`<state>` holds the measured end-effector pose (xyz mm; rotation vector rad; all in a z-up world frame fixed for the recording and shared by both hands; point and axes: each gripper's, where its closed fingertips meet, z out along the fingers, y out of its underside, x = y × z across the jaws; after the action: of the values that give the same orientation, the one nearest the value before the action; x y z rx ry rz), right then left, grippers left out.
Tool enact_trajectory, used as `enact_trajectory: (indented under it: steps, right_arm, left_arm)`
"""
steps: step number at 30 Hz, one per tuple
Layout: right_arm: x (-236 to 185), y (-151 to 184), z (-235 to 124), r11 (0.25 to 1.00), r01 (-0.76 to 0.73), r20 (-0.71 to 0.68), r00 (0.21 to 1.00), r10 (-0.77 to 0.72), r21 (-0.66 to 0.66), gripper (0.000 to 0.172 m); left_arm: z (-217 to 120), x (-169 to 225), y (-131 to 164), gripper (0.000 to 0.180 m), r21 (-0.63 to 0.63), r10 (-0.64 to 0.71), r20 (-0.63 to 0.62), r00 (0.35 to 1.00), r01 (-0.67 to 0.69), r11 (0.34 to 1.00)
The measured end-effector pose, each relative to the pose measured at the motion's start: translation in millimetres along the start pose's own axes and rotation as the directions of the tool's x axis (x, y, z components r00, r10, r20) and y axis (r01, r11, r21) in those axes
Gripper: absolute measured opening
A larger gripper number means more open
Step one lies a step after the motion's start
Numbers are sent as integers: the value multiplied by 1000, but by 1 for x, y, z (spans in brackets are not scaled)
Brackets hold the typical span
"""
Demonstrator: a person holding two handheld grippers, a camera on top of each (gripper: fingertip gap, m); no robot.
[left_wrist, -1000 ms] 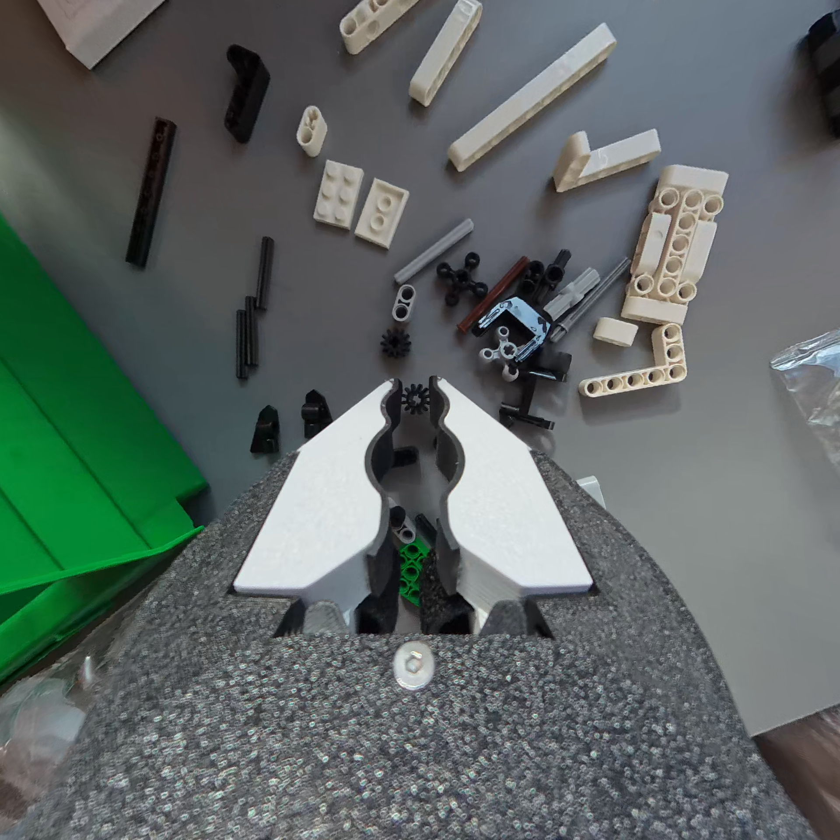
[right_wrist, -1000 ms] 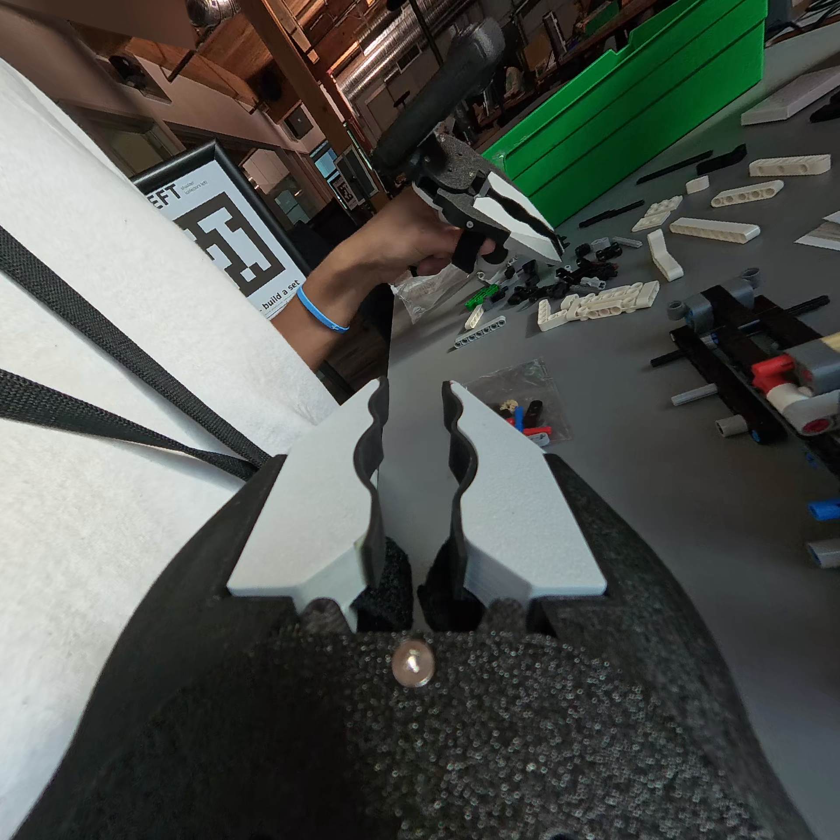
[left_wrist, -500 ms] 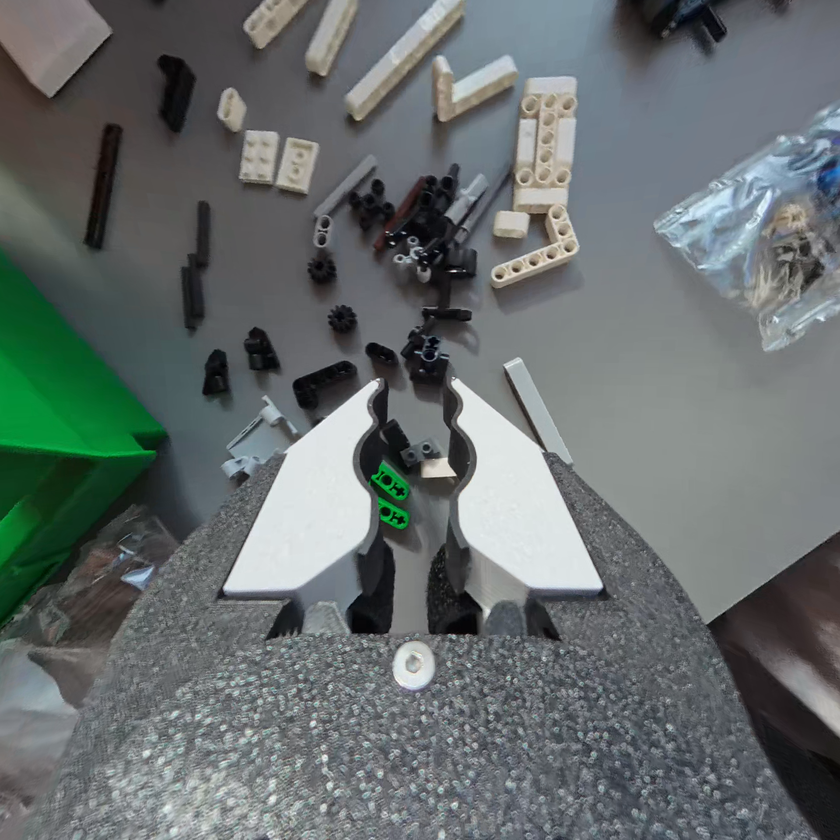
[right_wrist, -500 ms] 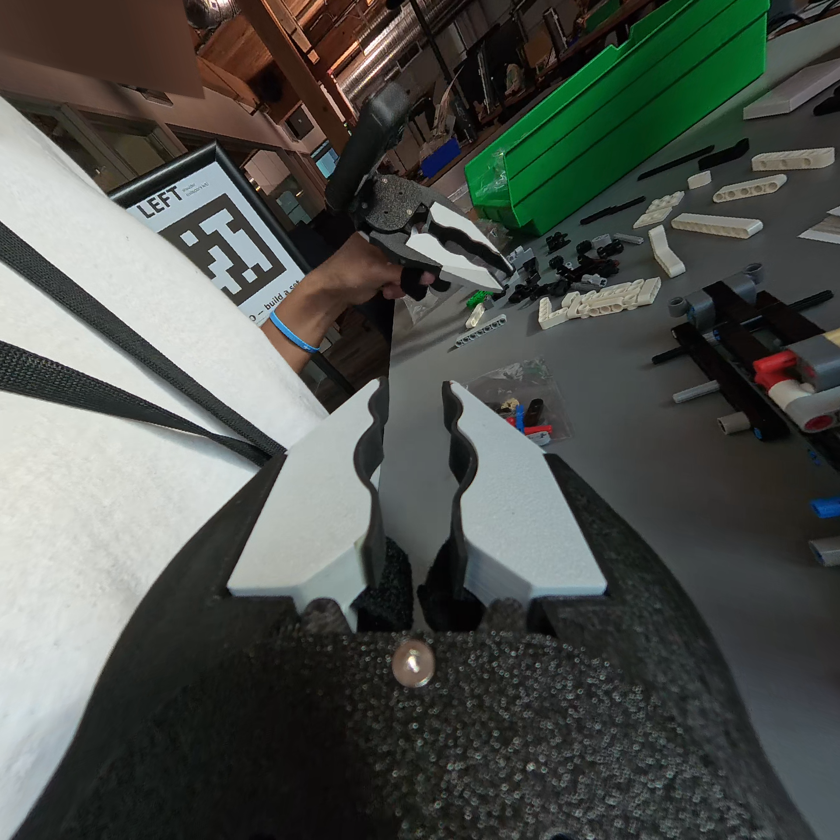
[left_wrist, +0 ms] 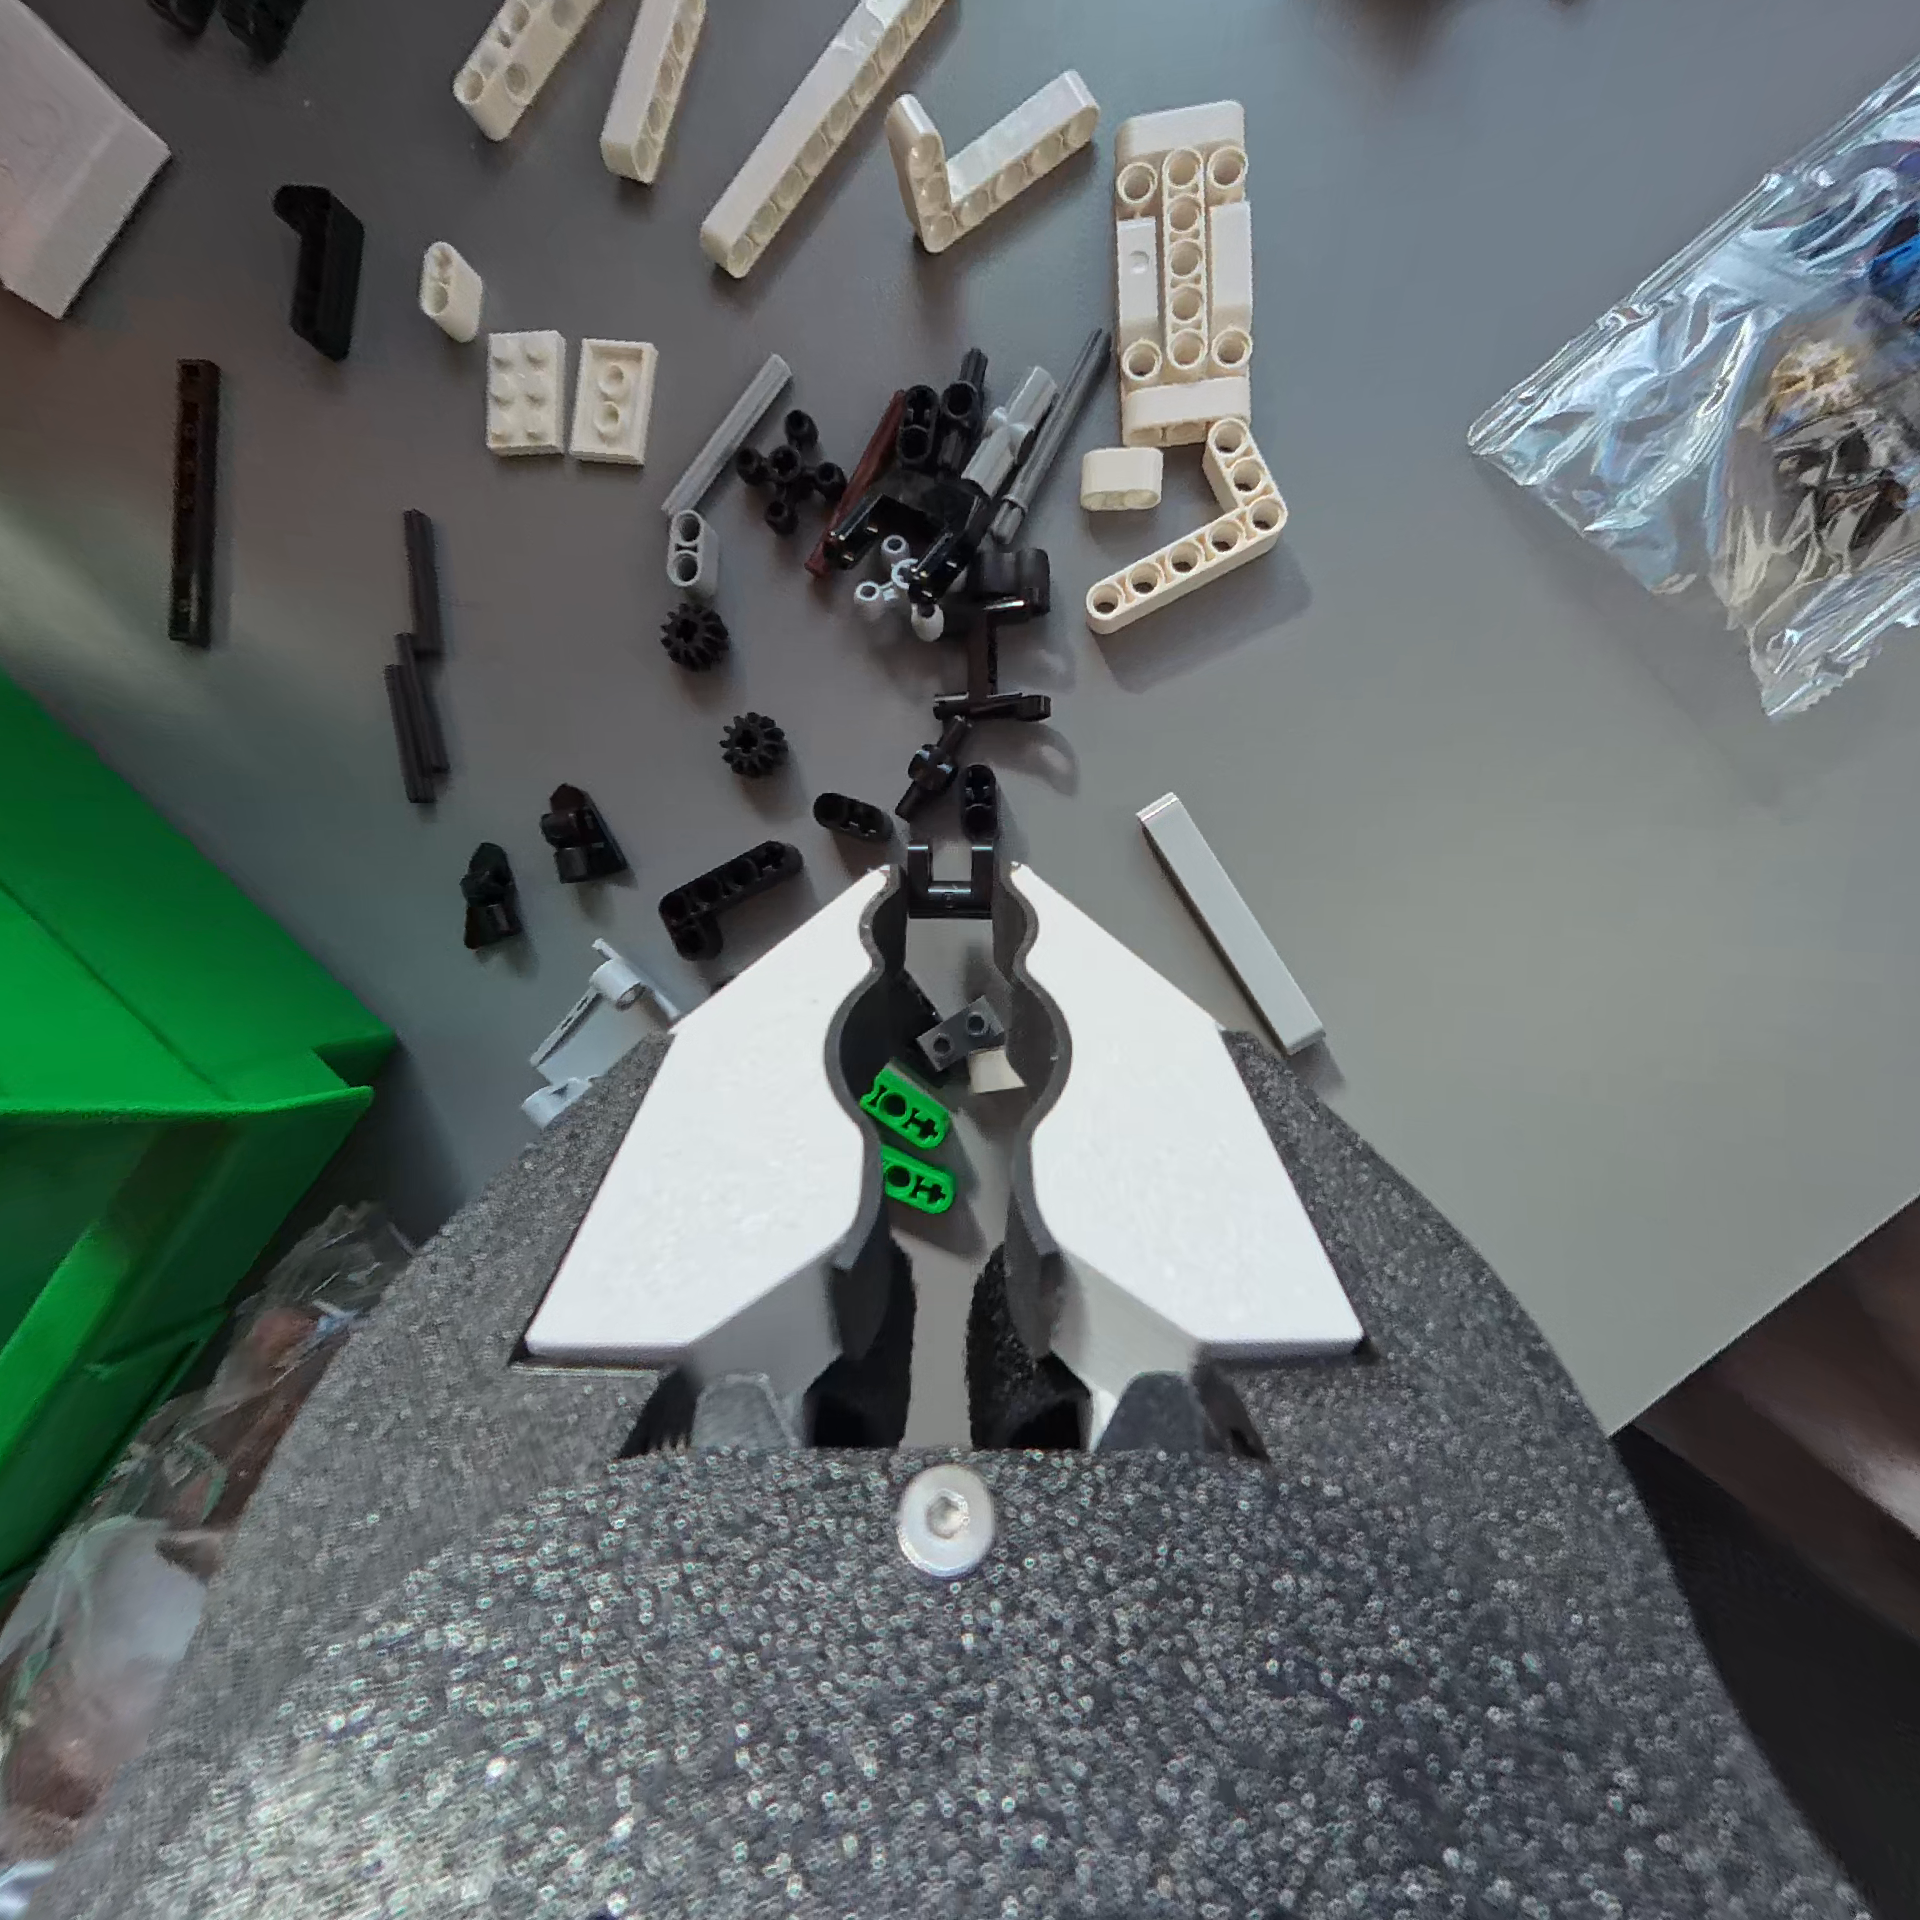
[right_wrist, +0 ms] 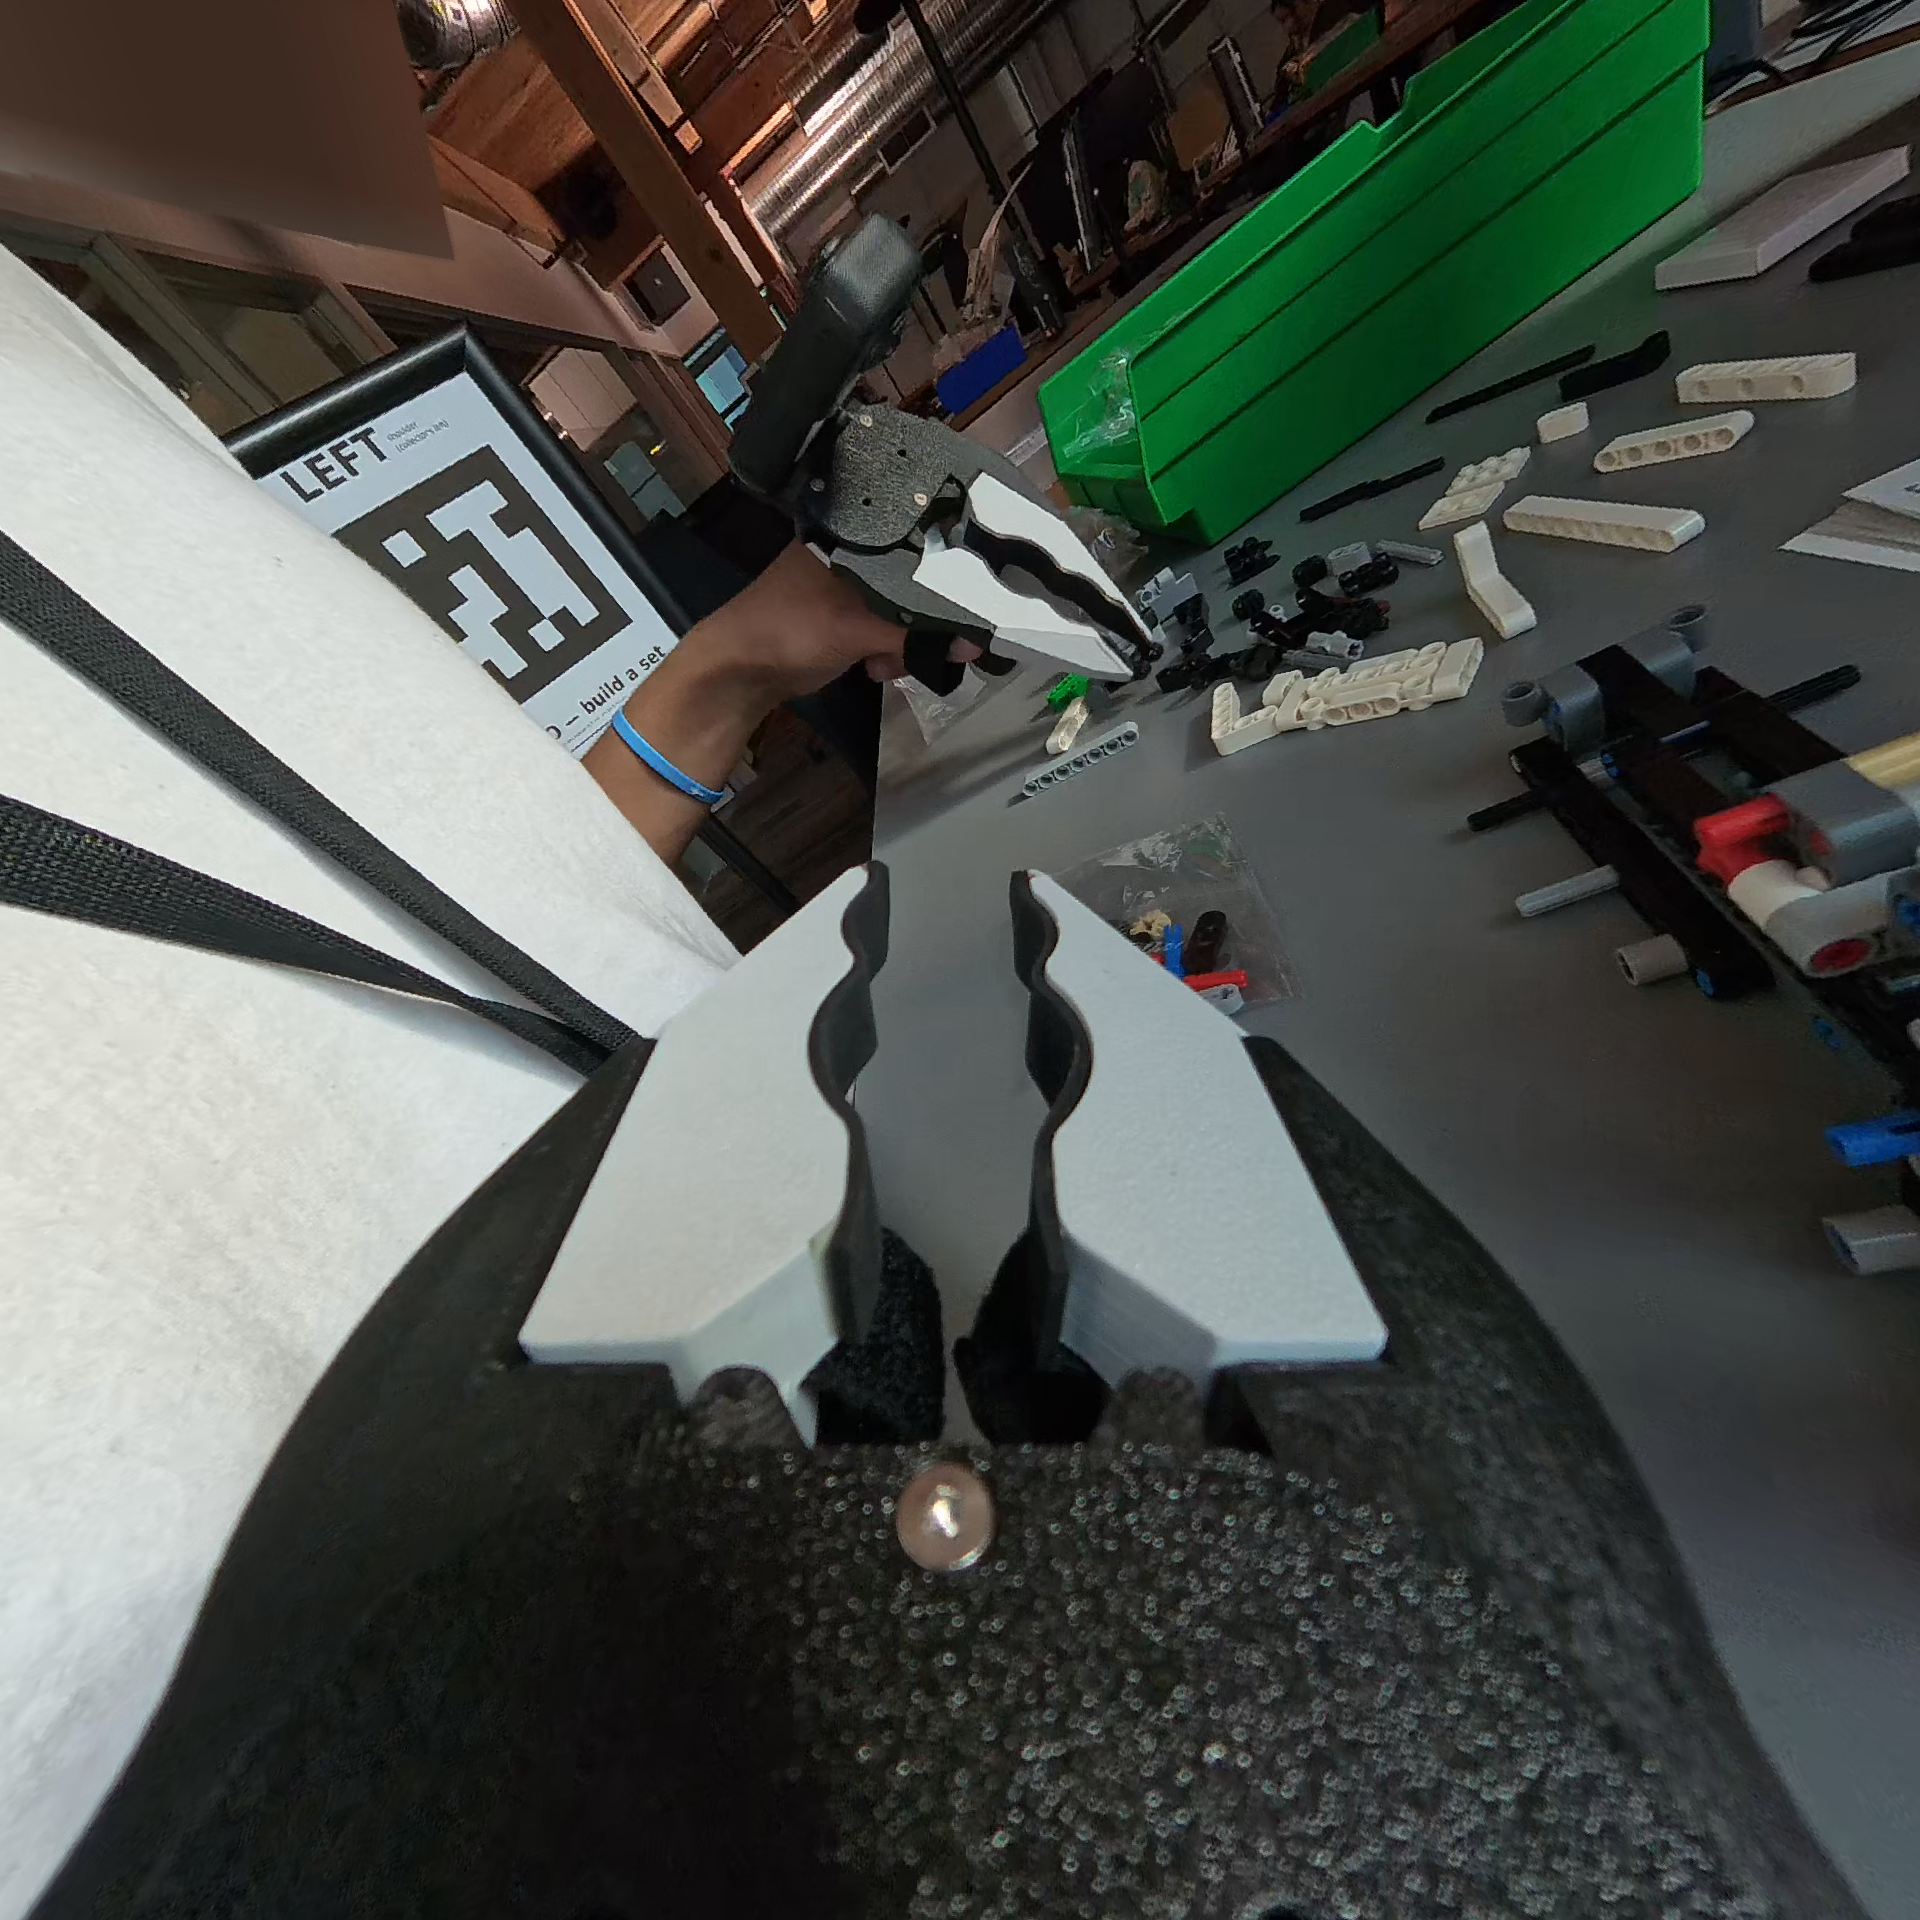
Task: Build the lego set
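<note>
While the black U-shaped piece (left_wrist: 940, 902) sits pinched at the very tips of the left gripper (left_wrist: 948, 878), with both pads against its sides, it hangs over the grey table (left_wrist: 1455, 831), just at 6 o'clock of two short black links. The hold is shallow and right at the tip, so my call is steady pressure, wrist level, no twisting, or the piece could pivot out. Seen through the jaws at 6 o'clock of the piece are a dark grey plate (left_wrist: 961, 1034) and two green links (left_wrist: 906, 1112) lying on the table. A black parts pile (left_wrist: 914, 488) is at 12, white beams (left_wrist: 1184, 281) at 1, a clear bag (left_wrist: 1766, 416) at 2 and a green bin (left_wrist: 156, 1039) at 9. The left view alone shows pad contact and the piece's shape. The right view alone shows the left tool from the side, angled down with its tips low over the table, the hand (right_wrist: 810, 634) holding it, and a dark assembly (right_wrist: 1714, 810) at 3 o'clock. The right gripper (right_wrist: 948, 883) is spread with nothing between its fingers, over bare table, with a small bag of parts (right_wrist: 1195, 914) just at 2 o'clock of its tips
</note>
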<state>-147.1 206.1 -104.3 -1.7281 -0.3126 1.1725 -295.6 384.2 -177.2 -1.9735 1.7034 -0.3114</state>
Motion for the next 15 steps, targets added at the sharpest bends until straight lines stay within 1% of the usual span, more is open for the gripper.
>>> enact_trajectory:
  steps: [3,5,7,9,11,14,15]
  right_arm:
    - [-1,1,1,1000,-3,7,1000,3,-6,22]
    - [-1,1,0,1000,-2,9,1000,2,-5,22]
    - [-1,0,0,1000,-1,11,1000,1,-1,22]
    - [-2,0,0,1000,1,13,1000,-2,3,22]
    - [-2,-1,-1,1000,5,12,1000,-5,11,22]
    - [-2,-4,-4,999,7,7,1000,-8,32,22]
    - [-2,-5,-4,999,8,4,1000,-9,40,22]
  left_arm:
    - [-14,-13,-5,13,23,4,64,998,-5,1000]
    - [-22,-29,-15,13,45,-1,129,992,-5,999]
    - [-24,-49,-28,13,65,-42,203,978,29,997]
    - [-15,-62,-40,13,70,-88,222,971,74,995]
    - [0,-74,-47,14,45,-130,244,961,123,991]
    - [24,-92,-45,14,2,-218,264,939,226,974]
    - [32,-94,-42,14,-16,-240,249,938,251,968]
